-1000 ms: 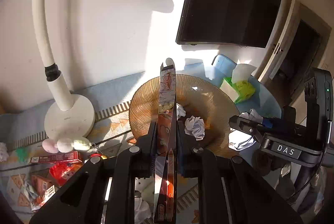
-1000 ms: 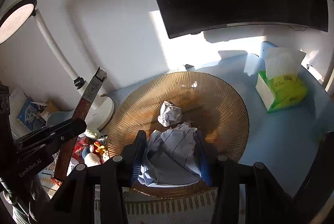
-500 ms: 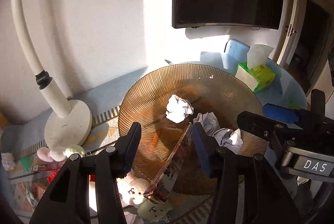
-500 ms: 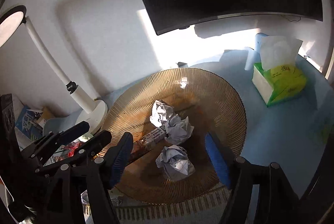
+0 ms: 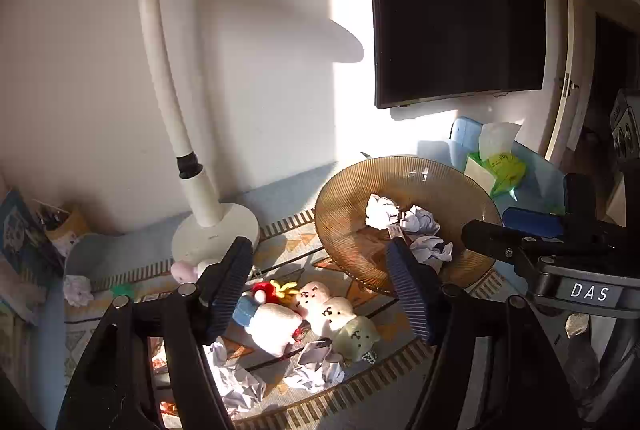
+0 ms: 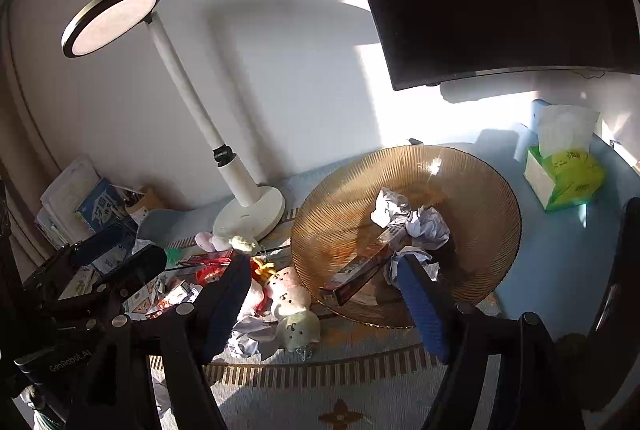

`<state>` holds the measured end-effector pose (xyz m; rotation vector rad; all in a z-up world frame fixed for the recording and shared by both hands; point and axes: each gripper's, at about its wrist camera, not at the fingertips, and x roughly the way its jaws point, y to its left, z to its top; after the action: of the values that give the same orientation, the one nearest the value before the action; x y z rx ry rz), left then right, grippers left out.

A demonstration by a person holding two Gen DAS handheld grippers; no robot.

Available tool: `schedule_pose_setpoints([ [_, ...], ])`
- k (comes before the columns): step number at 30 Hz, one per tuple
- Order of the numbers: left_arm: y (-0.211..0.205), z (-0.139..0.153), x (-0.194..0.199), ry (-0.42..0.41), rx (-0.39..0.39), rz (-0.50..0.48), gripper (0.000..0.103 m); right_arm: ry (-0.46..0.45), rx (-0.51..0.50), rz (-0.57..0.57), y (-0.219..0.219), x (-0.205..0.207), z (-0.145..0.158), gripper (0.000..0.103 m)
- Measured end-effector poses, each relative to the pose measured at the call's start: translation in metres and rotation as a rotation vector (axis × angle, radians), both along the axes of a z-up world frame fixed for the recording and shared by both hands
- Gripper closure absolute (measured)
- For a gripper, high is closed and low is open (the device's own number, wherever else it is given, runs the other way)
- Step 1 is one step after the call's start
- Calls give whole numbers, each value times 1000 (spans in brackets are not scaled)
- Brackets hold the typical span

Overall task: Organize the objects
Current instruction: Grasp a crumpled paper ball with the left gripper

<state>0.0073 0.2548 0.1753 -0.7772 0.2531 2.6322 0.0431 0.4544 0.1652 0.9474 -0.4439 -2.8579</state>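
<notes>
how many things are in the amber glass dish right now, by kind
In the amber glass dish:
crumpled paper balls: 3
long flat snack packet: 1
total: 4

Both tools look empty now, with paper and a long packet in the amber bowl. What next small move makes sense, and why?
Probably lower the left tool onto the crumpled paper lying on the mat just below it. Its jaws, just opened, hold nothing, and similar paper balls already sit in the amber bowl.
</notes>
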Motion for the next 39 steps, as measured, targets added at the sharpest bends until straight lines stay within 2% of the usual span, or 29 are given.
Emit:
schedule_pose_setpoints([
  [2,-38,4,19,41,27,71,14,24,7,15,-21,12,-10,15],
  [4,-77,0,40,61,27,145,7,51,46,16,-46,24,-27,14],
  [7,-136,-26,66,54,13,301,1,20,99,59,-85,31,-63,14],
  [9,-170,-55,72,-3,-13,382,1,-1,93,96,-100,29,-83,14],
  [12,-209,-105,72,-87,-73,479,2,1,137,97,-114,27,-102,14],
  [13,-218,-120,71,-120,-82,500,5,-3,145,94,-115,24,-107,14],
  [15,-235,-142,73,-161,-64,525,9,-27,150,91,-116,19,-113,14],
  [17,-247,-155,72,-187,-22,548,9,-25,144,95,-115,18,-114,14],
  [19,-255,-165,69,-211,3,563,9,-59,134,113,-117,11,-120,14],
  [25,-263,-175,60,-302,75,560,9,-75,153,135,-124,10,-124,14],
  [28,-268,-174,64,-296,128,533,9,-75,156,137,-125,11,-124,14],
  [31,-267,-168,75,-288,187,449,9,-90,143,139,-123,10,-125,14],
  [34,-259,-158,93,-307,313,287,8,-140,126,126,-121,1,-127,14],
  [36,-249,-152,101,-321,368,191,6,-188,74,157,-121,-8,-131,17],
  [39,-223,-149,102,-323,319,138,4,-232,-35,173,-124,-20,-133,19],
])
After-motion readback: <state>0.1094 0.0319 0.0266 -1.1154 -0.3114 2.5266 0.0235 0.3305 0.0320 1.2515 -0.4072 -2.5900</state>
